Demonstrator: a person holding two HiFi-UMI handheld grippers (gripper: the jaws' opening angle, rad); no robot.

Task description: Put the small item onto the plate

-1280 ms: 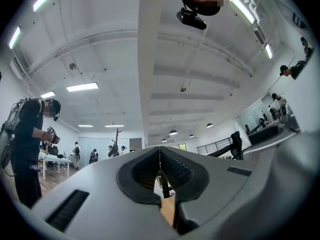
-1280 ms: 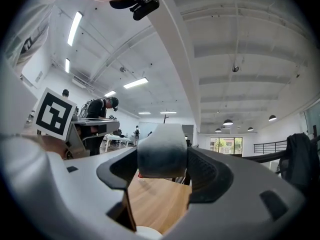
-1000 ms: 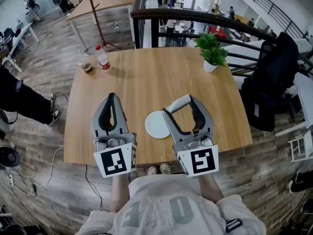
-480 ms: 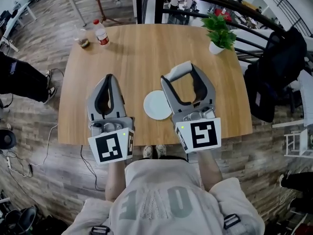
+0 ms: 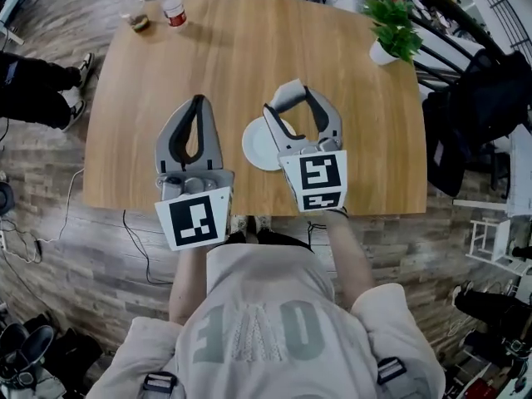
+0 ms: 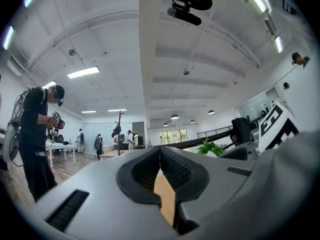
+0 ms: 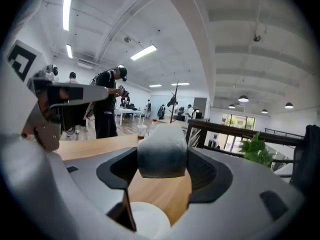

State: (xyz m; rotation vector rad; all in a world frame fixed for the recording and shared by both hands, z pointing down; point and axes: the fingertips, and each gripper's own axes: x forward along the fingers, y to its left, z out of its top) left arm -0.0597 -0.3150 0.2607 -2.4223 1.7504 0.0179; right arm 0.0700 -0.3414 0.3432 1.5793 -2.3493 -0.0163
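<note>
A small grey-white soft block (image 5: 288, 96) is pinched at the tips of my right gripper (image 5: 289, 100), which is shut on it. That gripper hangs over the right half of a round white plate (image 5: 254, 146) on the wooden table (image 5: 249, 48), hiding part of it. In the right gripper view the block (image 7: 162, 149) fills the gap between the jaws, and the plate (image 7: 146, 223) lies below and nearer. My left gripper (image 5: 197, 102) is to the left of the plate, shut with nothing in it. In the left gripper view the left gripper (image 6: 160, 151) points up and away from the table.
At the far left corner stand a red-capped bottle (image 5: 173, 11) and a plastic cup (image 5: 135, 17). A potted plant (image 5: 393, 27) sits at the far right corner. A black bag (image 5: 474, 110) hangs beyond the right edge. A person's legs (image 5: 37, 81) are off to the left.
My right gripper has carried the block left and over the plate, which it now partly covers. The head view has tilted further down. The left gripper stays beside the plate.
</note>
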